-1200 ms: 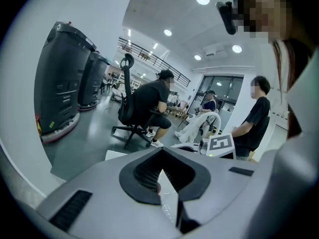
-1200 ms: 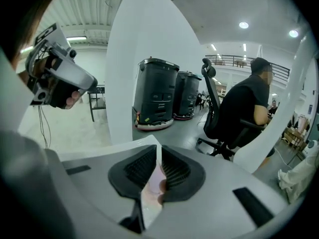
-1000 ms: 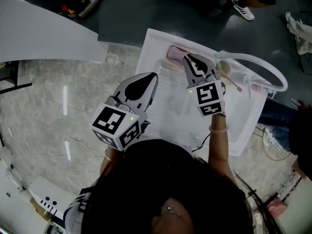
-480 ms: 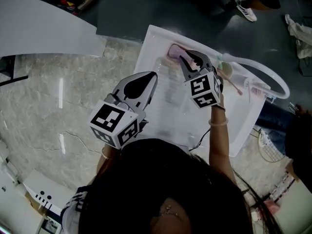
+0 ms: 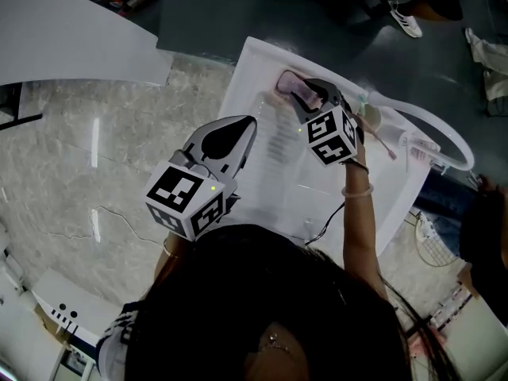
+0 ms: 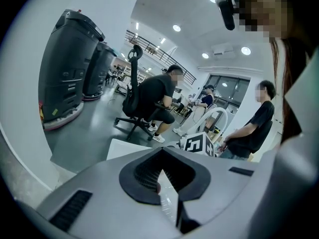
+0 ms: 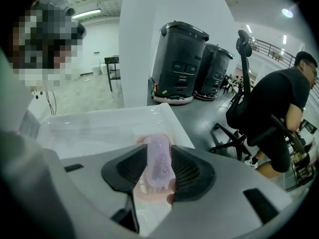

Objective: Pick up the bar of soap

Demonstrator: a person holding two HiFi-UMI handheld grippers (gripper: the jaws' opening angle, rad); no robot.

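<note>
1. Pink and slim, the bar of soap (image 7: 158, 158) sits on a matching dish (image 7: 149, 195) in the far corner of the white tray (image 5: 278, 161), which lies on the marble tabletop (image 5: 119, 157).
2. The right gripper (image 5: 308, 92) points steeply down over that corner. Its jaws have just been opening and now stand fairly wide, with the soap between the two ribbed pads; neither pad seems to press on it yet.
3. The left gripper (image 5: 250, 124) hangs over the near edge of the tray, jaws together and holding nothing.
4. The step in hand looks like setting the right jaws around the bar. To do it well:
   - Keep the bar centred between the pads so that both meet its long sides together.
   - Go low enough to take the bar at its middle, but stop short of the dish rim, or the dish may be pinched or dragged along.
   - Close slowly and evenly; soap is probably slick and could squirt out under a hard squeeze.
   - Lift straight up, so that the bar comes cleanly off the dish.
</note>
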